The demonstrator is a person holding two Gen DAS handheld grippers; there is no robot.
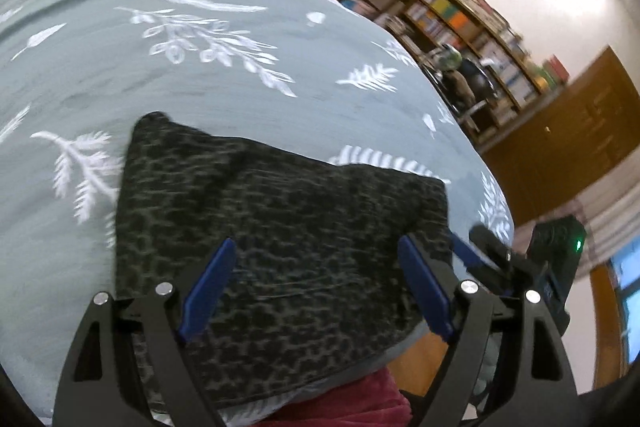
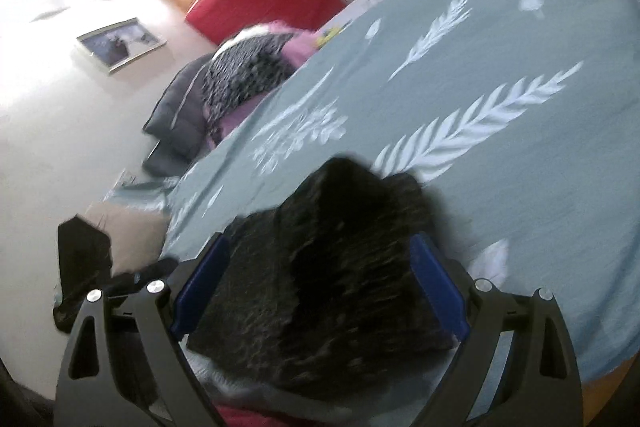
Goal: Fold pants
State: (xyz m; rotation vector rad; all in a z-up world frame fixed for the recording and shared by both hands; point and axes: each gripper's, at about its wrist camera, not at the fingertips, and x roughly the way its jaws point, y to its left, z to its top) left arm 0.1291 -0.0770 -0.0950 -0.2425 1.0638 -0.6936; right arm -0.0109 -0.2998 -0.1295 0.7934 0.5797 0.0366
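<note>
Folded dark leopard-print fabric pants [image 1: 280, 247] on grey-green leaf-patterned bedspread [image 1: 120, 67]; left hand-held gripper [image 1: 316, 267] and right hand-held gripper [image 2: 320, 267] both spread wide, gripping nothing.

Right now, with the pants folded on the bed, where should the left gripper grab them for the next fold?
The near edge of the pants, I'd say, coming in low from the bed's near side. They lie flat on the bedspread, that edge overhanging toward the left gripper, whose open fingers already straddle it. Blurry frames, so layer count is unclear.
</note>
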